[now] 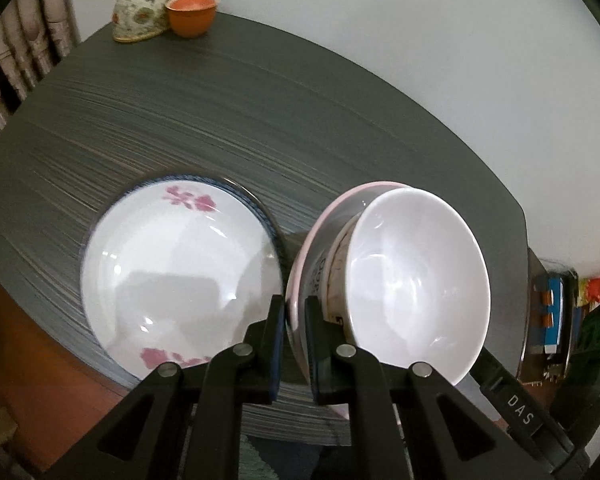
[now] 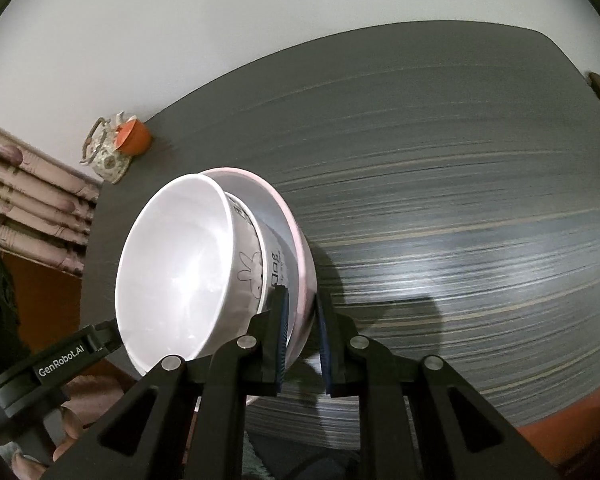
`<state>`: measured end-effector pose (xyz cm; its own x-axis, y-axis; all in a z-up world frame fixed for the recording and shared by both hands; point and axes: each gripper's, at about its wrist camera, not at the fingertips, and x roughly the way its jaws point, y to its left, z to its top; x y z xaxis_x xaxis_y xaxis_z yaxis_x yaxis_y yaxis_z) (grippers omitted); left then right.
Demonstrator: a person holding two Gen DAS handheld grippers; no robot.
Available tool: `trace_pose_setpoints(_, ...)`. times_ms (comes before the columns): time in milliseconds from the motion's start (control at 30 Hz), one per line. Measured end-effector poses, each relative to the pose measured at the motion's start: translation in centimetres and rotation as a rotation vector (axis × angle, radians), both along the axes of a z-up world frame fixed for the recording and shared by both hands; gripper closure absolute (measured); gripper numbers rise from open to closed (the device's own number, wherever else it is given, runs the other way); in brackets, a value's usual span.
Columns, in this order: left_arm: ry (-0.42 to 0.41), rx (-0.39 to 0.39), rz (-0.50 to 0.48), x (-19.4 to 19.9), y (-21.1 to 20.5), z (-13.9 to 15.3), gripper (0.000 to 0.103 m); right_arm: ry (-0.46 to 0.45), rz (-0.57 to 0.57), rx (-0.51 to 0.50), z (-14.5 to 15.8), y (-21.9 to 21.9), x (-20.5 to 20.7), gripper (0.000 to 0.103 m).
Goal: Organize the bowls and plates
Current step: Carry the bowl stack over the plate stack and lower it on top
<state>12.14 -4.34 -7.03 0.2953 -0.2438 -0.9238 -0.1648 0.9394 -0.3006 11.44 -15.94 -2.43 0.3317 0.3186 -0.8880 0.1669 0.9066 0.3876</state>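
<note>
A pink-rimmed bowl carries a white bowl with a rabbit drawing nested inside it. My left gripper is shut on the pink bowl's left rim. My right gripper is shut on the opposite rim of the same pink bowl, with the white bowl to its left. The stack is held between both grippers over the near part of the dark table. A white plate with a blue rim and pink flowers lies on the table just left of the stack.
A flowered teapot and an orange lidded cup stand at the table's far corner by the wall. Colourful packages sit off the table's right end. A hand holds the left gripper's body. Wooden slats lie to the left.
</note>
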Motion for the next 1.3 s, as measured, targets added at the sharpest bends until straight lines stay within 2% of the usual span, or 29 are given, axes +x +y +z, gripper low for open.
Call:
trace_pose_setpoints(333, -0.025, 0.021, 0.082, -0.8, 4.4, 1.5, 0.095, -0.028, 0.082, 0.013, 1.5, 4.4, 1.3, 0.089)
trace_pose_setpoints(733, -0.005, 0.028, 0.179, -2.1, 9.4, 0.5, 0.095, -0.004, 0.182, 0.028, 0.9, 10.0, 1.9, 0.089)
trace_pose_setpoints(967, 0.012, 0.021, 0.2, -2.9, 11.1, -0.3, 0.095, 0.019, 0.212, 0.022, -0.2, 12.3, 2.2, 0.089)
trace_pose_setpoints(1300, 0.027, 0.017, 0.199, -1.8, 11.7, -0.9, 0.095, 0.033, 0.21, 0.015, -0.9, 13.3, 2.3, 0.089)
